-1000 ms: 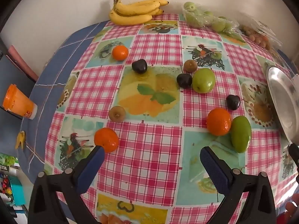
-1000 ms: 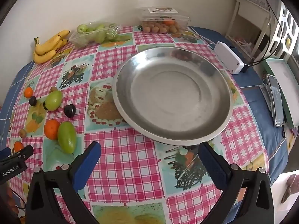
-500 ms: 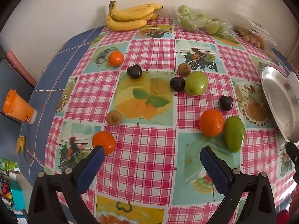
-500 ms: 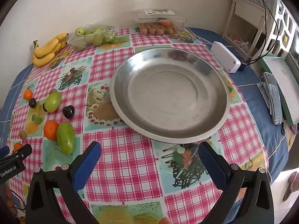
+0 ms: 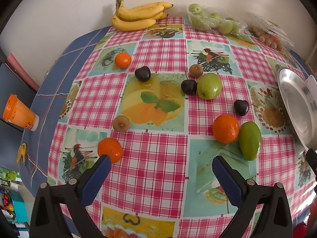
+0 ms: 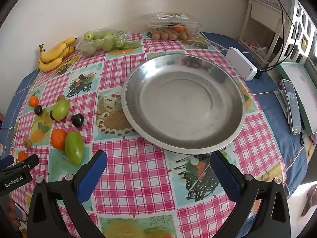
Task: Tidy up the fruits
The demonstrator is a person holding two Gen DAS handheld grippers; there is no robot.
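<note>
Loose fruit lies on the checked tablecloth: an orange (image 5: 225,128) touching a green mango (image 5: 249,140), a green apple (image 5: 209,85) beside a dark plum (image 5: 188,86), two more plums (image 5: 142,73) (image 5: 241,107), two small oranges (image 5: 110,152) (image 5: 123,59) and two brown kiwis (image 5: 121,123) (image 5: 196,70). An empty steel bowl (image 6: 184,140) sits before my right gripper (image 6: 158,169). My left gripper (image 5: 159,173) is open and empty above the near cloth. The right gripper is open and empty too.
Bananas (image 5: 138,15), a bag of green fruit (image 5: 216,21) and a clear box of small brown fruit (image 6: 174,27) line the far edge by the wall. A white box (image 6: 240,66), a phone (image 6: 292,107) and a green tray (image 6: 299,89) lie right. An orange cup (image 5: 18,115) stands left.
Both views have shifted slightly; the left gripper has pulled back a little from the fruit. No fruit has moved and both grippers stay open.
</note>
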